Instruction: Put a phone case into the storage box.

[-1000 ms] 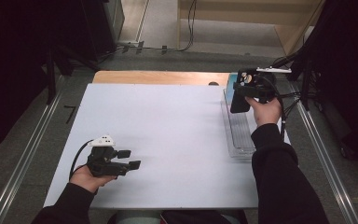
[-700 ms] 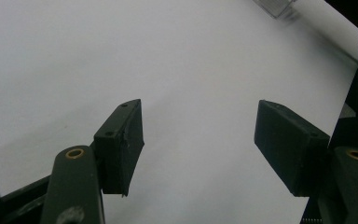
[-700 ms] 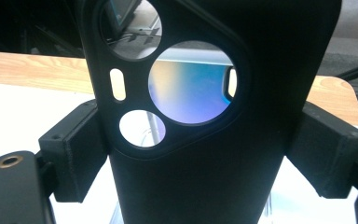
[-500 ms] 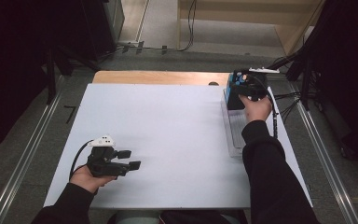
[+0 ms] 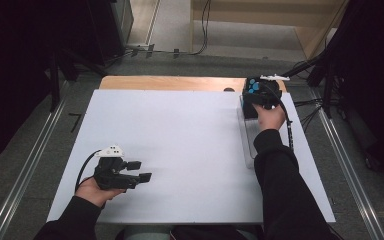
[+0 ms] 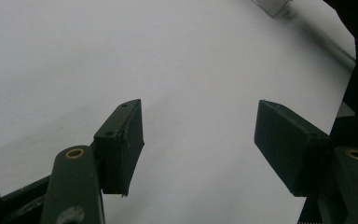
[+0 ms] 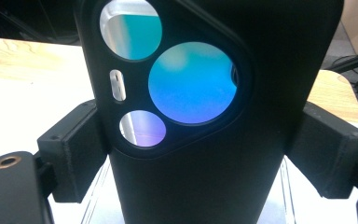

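My right gripper [image 5: 258, 98] is at the far right of the white tabletop [image 5: 190, 140], shut on a black phone case [image 5: 253, 88]. In the right gripper view the case [image 7: 223, 186] stands upright between the two pads [image 7: 77, 154], which press on its sides. Its round camera openings show blue. The case hangs over the far end of a clear plastic tray [image 5: 247, 142]. At the near left my left gripper [image 5: 142, 170] rests low over the table, pointing right. Its jaws [image 6: 198, 140] stand open with nothing between them.
A strip of wooden table [image 5: 170, 82] shows beyond the white top. Cables [image 5: 202, 30] run over the floor at the back. Metal rails [image 5: 25, 170] flank the table on both sides. Black cables trail from each gripper.
The right hand has moved a little left and down with the phone case, and the forearm has swung in over the tray. The left gripper has not moved.
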Demonstrator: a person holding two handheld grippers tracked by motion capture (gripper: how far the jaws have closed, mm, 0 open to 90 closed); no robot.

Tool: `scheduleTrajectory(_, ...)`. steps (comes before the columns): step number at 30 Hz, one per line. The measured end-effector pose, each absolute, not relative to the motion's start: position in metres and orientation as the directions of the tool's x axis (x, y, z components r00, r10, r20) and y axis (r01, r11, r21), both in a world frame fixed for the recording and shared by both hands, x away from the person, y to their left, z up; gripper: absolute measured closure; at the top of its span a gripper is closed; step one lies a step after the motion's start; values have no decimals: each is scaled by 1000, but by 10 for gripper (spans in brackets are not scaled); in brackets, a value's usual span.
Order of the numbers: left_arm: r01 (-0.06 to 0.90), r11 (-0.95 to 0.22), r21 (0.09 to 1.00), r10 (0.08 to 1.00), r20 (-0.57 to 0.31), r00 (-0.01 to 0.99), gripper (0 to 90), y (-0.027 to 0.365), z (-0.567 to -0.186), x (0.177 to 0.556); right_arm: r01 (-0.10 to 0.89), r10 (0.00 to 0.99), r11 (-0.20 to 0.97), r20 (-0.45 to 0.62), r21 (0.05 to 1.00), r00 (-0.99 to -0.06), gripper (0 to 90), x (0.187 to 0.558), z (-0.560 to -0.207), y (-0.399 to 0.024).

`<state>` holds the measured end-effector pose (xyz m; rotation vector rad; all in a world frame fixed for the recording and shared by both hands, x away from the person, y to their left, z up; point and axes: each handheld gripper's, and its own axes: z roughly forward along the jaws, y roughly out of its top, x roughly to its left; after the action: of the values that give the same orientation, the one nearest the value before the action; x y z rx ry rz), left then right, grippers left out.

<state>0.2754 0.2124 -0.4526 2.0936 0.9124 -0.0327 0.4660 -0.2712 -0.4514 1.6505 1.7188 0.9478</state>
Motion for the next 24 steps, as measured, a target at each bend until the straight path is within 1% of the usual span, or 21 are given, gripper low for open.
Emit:
scheduleTrajectory(2, 617, -390, 684, 595, -324, 736, 329, 213, -452, 275, 587, 993, -28, 88, 809, -75, 102, 466, -452, -272)
scheduleTrajectory(8, 618, -385, 685, 598, -325, 733, 329, 214, -452, 276, 583, 992, -6, 80, 813, -101, 95, 466, -452, -272)
scheduleTrajectory(11, 621, -384, 683, 601, -325, 730, 329, 214, -452, 276, 589, 989, -16, 101, 808, -112, 66, 466, -452, -273)
scheduleTrajectory(13, 620, -385, 684, 600, -325, 731, 329, 214, -452, 277, 589, 987, -17, 107, 808, -118, 8, 466, -452, -274)
scheduleTrajectory(24, 618, -386, 684, 600, -323, 732, 329, 214, -452, 276, 585, 981, -20, 129, 811, -144, 7, 461, -446, -277)
